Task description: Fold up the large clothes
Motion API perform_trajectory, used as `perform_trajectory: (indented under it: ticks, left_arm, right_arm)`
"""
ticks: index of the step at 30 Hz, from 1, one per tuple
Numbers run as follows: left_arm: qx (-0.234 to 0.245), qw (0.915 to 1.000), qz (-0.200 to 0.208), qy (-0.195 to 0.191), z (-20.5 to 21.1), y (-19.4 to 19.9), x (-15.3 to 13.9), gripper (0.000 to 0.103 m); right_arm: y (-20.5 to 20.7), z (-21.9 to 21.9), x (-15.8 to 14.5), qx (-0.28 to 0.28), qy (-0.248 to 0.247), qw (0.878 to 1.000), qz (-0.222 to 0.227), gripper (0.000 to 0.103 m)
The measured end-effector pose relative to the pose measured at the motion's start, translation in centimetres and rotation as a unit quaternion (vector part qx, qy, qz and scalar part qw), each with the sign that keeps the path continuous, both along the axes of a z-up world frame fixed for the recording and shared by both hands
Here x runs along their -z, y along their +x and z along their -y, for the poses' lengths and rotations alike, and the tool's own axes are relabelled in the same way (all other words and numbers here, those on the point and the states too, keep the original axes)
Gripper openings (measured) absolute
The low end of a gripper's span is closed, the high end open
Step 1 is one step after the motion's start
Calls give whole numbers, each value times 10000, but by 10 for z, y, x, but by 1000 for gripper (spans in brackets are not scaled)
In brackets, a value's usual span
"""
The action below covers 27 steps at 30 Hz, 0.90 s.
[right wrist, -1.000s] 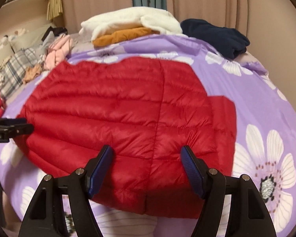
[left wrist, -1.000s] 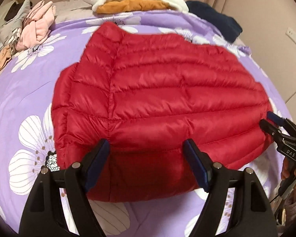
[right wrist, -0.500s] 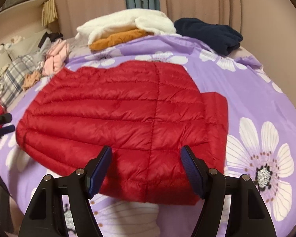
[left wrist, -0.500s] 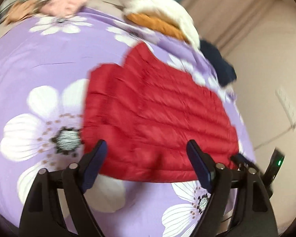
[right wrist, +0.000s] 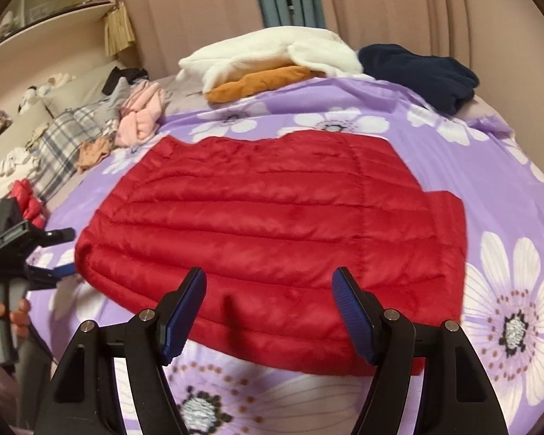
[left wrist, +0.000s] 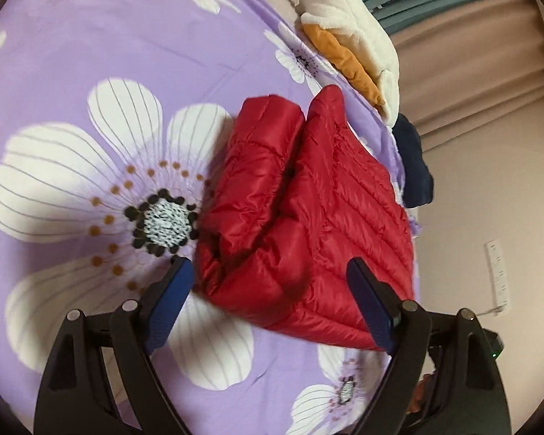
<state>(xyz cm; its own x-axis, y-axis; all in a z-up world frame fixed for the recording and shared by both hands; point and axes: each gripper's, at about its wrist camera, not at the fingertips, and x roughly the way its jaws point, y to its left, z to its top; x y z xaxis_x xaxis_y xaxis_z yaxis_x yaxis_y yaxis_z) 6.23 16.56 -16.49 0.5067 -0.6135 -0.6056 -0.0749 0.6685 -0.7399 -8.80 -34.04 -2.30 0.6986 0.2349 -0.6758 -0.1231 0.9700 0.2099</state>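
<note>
Broadly, a purple bedspread (right wrist: 453,166) printed with big white flowers fills both views. On it lies the red quilted jacket (right wrist: 272,224), spread flat with its stitched bands running across, one folded sleeve edge showing at its right side in the right wrist view. Behind the jacket, at the far edge of the bed, a white fleece garment (right wrist: 272,50) is heaped over an orange one (right wrist: 257,83), with a dark navy garment (right wrist: 417,72) just beside them and a pink bundle (right wrist: 141,119) off to the left.

The left gripper (left wrist: 268,301) hovers at the jacket's corner; its jaws have just been opening and stand spread, with the corner between the pads but not pinched. The right gripper (right wrist: 268,308) hangs over the jacket's near hem, jaws apart, gripping nothing.
</note>
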Motion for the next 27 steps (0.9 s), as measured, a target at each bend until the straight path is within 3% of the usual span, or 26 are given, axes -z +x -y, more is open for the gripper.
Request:
perform_trajectory:
  ticks: [6, 17, 18, 19, 21, 22, 27]
  left_arm:
    - [-3, 9986, -283, -446, 4, 16, 19, 88]
    - [77, 9984, -377, -402, 22, 34, 25, 88]
    - [74, 9986, -381, -361, 23, 37, 25, 88]
    - [56, 9989, -373, -274, 24, 37, 23, 86]
    - [58, 9994, -341, -69, 28, 40, 20, 70]
    - [65, 9995, -309, 77, 30, 40, 17, 67]
    - [71, 9982, 95, 593, 41, 36, -12, 45]
  right_arm:
    - [7, -21, -1, -286, 95, 9995, 20, 72]
    - [30, -43, 2, -335, -13, 9994, 116, 71]
    - [32, -43, 4, -294, -14, 9995, 92, 68]
    - [32, -43, 6, -290, 5, 9996, 69, 59]
    - [35, -44, 11, -277, -34, 9996, 13, 48]
    - [36, -45, 14, -285, -107, 9995, 14, 42]
    - [39, -48, 22, -310, -236, 9992, 25, 36]
